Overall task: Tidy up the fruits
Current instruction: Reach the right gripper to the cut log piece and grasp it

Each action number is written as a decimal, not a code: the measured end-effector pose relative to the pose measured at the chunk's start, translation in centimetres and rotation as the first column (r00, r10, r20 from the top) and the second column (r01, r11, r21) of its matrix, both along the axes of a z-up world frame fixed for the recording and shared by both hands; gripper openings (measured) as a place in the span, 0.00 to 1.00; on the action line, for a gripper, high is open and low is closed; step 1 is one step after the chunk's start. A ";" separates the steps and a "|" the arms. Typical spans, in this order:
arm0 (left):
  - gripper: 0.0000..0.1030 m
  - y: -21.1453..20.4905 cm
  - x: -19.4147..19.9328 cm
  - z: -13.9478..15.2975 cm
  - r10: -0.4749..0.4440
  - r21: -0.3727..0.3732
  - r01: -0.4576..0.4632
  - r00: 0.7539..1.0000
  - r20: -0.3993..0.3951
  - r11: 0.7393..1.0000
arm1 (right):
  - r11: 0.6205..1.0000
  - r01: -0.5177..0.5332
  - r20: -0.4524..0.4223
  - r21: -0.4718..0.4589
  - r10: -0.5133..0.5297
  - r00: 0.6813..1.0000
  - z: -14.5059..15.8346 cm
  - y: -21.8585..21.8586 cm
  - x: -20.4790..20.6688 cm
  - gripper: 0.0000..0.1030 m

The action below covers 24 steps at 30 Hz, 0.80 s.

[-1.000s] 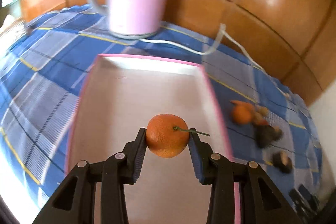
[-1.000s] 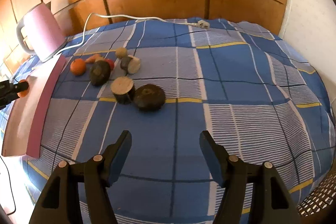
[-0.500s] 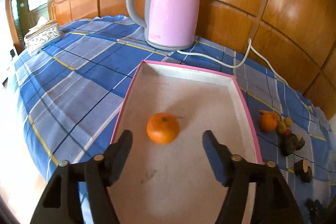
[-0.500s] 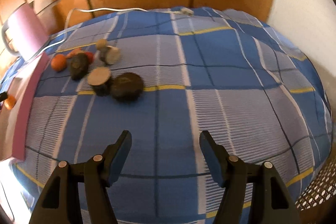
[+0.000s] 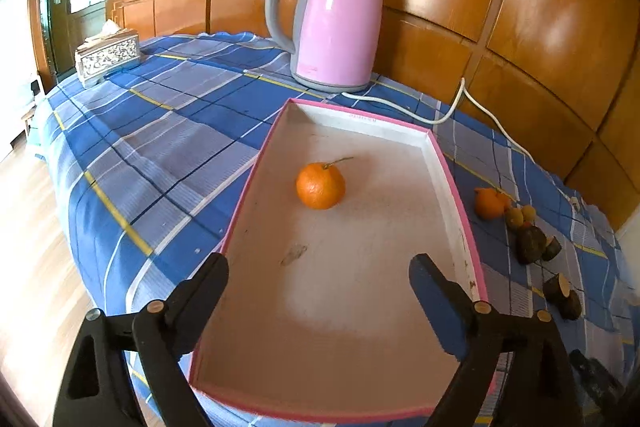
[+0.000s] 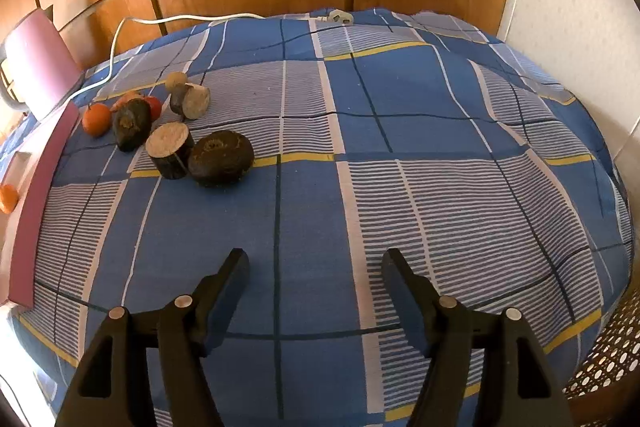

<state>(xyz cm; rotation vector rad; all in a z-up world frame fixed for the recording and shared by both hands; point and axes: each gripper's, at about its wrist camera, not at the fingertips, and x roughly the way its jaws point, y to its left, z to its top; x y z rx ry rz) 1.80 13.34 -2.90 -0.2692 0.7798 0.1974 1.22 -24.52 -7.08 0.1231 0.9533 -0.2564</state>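
Observation:
An orange (image 5: 320, 185) with a green stem lies alone in the pink-rimmed box (image 5: 440, 157). My left gripper (image 5: 318, 271) is open and empty, held back over the box's near half, apart from the orange. A second orange (image 5: 489, 202) (image 6: 96, 119) lies on the blue plaid cloth right of the box, with small yellowish fruits (image 5: 520, 215), dark fruits (image 6: 131, 123) (image 6: 220, 157) and cut brown pieces (image 6: 168, 149) around it. My right gripper (image 6: 315, 265) is open and empty above bare cloth, well short of that pile. The box orange also shows at the right wrist view's left edge (image 6: 8, 198).
A pink electric kettle (image 5: 332, 21) stands behind the box, its white cord (image 5: 460, 107) trailing right to a plug (image 6: 338, 15). A silver tissue box (image 5: 108, 55) sits far left. Wooden panels back the table; the floor drops off at left.
My left gripper opened and let go of the orange into the box, then drew back and up. My right gripper shifted a little, staying open.

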 end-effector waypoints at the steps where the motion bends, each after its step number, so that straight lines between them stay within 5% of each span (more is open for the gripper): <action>1: 0.90 -0.1 -0.2 -0.1 -0.002 -0.003 0.002 1.000 -0.005 1.000 | 1.000 0.000 0.001 0.000 0.000 1.000 0.0 0.0 0.0 0.70; 13: 0.93 -1.2 -1.0 -0.4 -0.031 -0.012 0.030 0.999 -0.017 0.999 | 1.000 -0.012 -0.024 0.026 0.012 1.000 0.5 0.4 0.2 0.67; 24: 0.93 -0.2 -1.1 -0.9 0.011 -0.043 -0.013 0.999 -0.041 0.999 | 0.986 -0.166 0.048 0.015 0.165 0.985 3.1 4.3 2.9 0.63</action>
